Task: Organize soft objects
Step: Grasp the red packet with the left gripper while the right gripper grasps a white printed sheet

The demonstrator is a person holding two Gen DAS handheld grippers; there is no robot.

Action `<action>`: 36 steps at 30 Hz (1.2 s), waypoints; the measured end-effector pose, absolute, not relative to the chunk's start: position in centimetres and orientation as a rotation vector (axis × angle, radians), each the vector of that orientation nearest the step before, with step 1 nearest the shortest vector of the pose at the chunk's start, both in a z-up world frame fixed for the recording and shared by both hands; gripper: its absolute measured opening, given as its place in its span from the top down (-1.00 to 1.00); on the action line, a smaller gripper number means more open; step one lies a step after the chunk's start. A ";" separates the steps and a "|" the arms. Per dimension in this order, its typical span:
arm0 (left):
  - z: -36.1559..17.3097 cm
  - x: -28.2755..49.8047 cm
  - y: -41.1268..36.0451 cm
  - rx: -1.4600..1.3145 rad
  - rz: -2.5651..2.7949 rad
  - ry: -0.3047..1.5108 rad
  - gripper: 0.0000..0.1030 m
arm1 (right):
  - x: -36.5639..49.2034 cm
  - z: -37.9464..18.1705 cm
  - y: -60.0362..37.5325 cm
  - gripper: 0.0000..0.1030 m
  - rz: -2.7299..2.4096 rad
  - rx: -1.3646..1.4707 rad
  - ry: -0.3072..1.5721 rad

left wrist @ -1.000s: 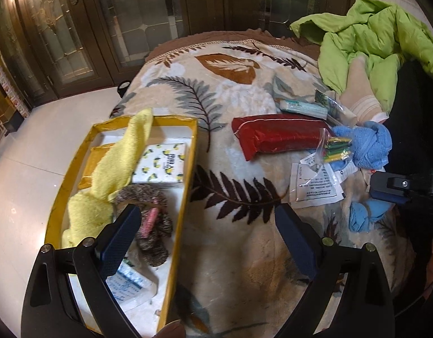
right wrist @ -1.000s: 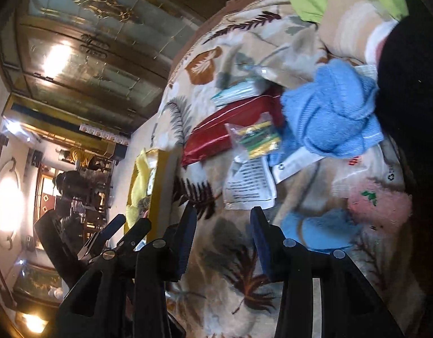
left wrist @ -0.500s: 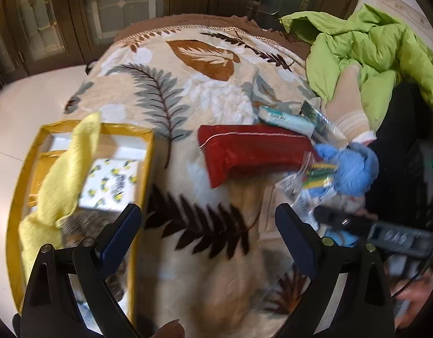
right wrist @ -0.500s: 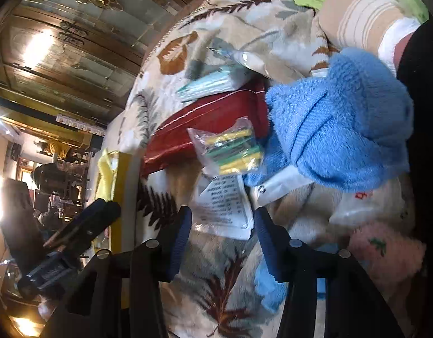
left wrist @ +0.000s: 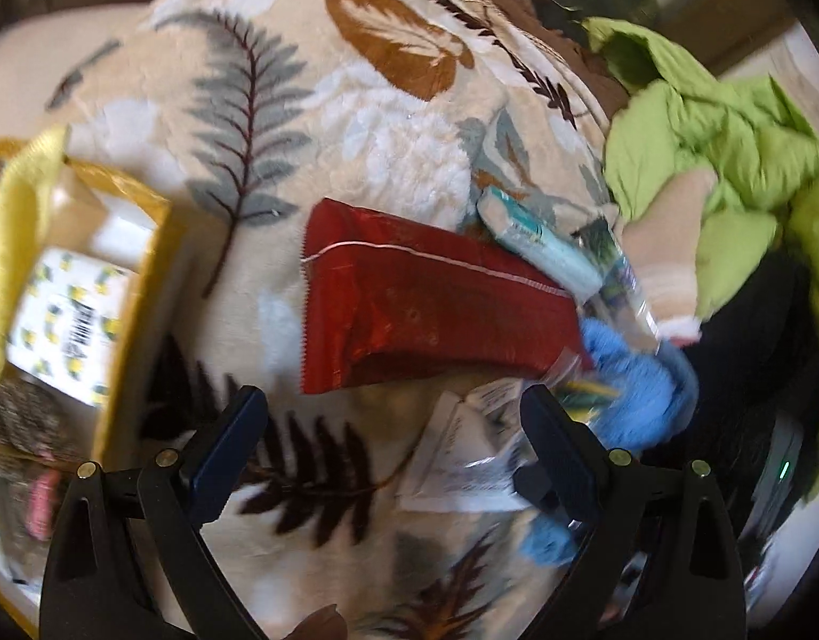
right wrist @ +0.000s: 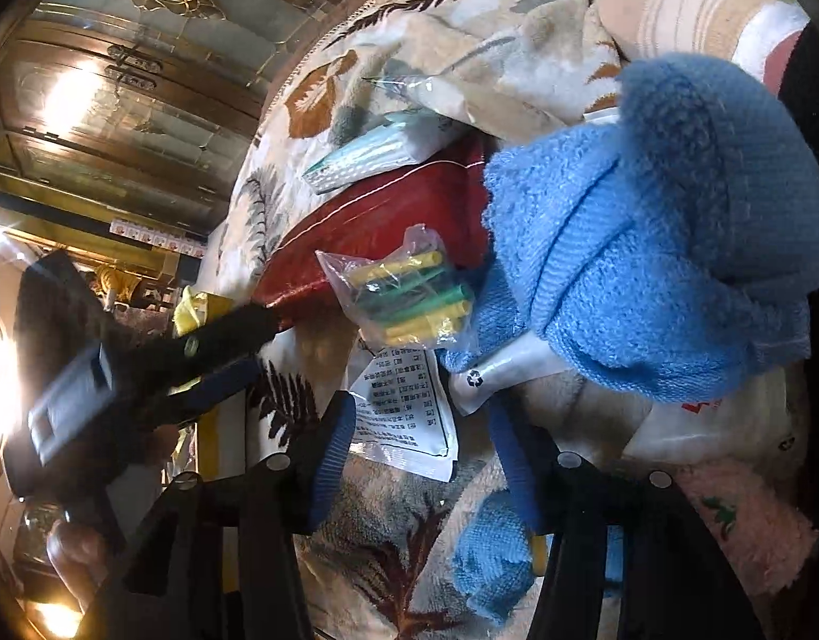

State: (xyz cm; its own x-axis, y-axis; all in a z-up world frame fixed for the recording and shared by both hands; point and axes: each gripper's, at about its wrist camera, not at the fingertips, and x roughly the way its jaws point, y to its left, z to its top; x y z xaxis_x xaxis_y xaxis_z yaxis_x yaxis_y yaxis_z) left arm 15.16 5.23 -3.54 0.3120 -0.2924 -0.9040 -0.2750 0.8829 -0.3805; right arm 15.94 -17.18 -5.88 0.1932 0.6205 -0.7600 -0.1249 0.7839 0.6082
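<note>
A red pouch (left wrist: 425,314) lies on the leaf-patterned blanket (left wrist: 281,106), just ahead of my open left gripper (left wrist: 391,426), which holds nothing. To its right sits a bunched blue towel (left wrist: 639,394). In the right wrist view this blue towel (right wrist: 649,245) fills the upper right. My right gripper (right wrist: 423,442) hangs open and empty over a white printed packet (right wrist: 404,410), just below a clear bag of yellow and green tubes (right wrist: 409,293). A small blue cloth (right wrist: 489,560) lies under its right finger. The yellow box (left wrist: 137,288) at the left holds a yellow towel (left wrist: 15,245) and a lemon-print pack (left wrist: 68,320).
A teal pack (left wrist: 537,240) rests on the red pouch's far end. A green quilt (left wrist: 719,149) is heaped at the right. A pink fluffy item (right wrist: 745,528) lies at the lower right. The left gripper (right wrist: 196,352) and the hand (right wrist: 73,549) holding it show at the left.
My left gripper has swung right from the yellow box toward the red pouch. My right gripper has moved in closer to the tube bag and blue towel. Both stay open.
</note>
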 end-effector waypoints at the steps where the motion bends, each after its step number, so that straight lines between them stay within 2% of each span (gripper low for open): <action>1: -3.8 15.5 5.2 -0.564 -0.024 1.276 -0.87 | 15.9 -5.9 -17.2 -0.07 0.558 0.471 1.273; 10: -5.2 17.3 6.4 -0.833 -0.048 1.259 -0.87 | 15.5 -5.4 -16.7 -0.07 0.602 0.459 1.244; 16: -5.5 18.2 5.9 -0.783 -0.038 1.259 -0.87 | 15.6 -5.4 -15.6 -0.06 0.618 0.438 1.241; 17: -5.3 18.4 5.6 -0.755 -0.038 1.259 -0.87 | 15.7 -5.4 -15.4 0.00 0.619 0.437 1.240; 19: -5.1 18.5 5.1 -0.723 -0.037 1.255 -0.87 | 16.0 -5.6 -15.0 0.26 0.627 0.443 1.236; 20: -5.2 18.4 5.2 -0.726 -0.034 1.252 -0.87 | 16.1 -5.9 -14.9 0.62 0.640 0.455 1.245; 21: -5.3 18.3 5.4 -0.728 -0.030 1.248 -0.84 | 16.2 -6.3 -14.6 0.62 0.654 0.477 1.258; 23: -5.1 18.4 5.5 -0.699 -0.006 1.243 -0.53 | 16.0 -6.8 -14.6 0.64 0.641 0.493 1.255; 24: -5.0 18.3 5.6 -0.690 0.008 1.236 -0.15 | 16.0 -6.9 -14.7 0.66 0.638 0.504 1.252; 25: -4.9 18.2 5.9 -0.703 0.006 1.227 0.06 | 16.0 -6.9 -15.1 0.69 0.640 0.534 1.251; 30: -3.7 18.0 6.5 -0.711 -0.011 1.184 0.48 | 15.0 -5.9 -16.3 0.76 0.679 0.611 1.237; 36: -1.2 17.6 6.1 -0.689 -0.064 1.122 0.65 | 13.8 -5.2 -18.1 0.76 0.727 0.747 1.229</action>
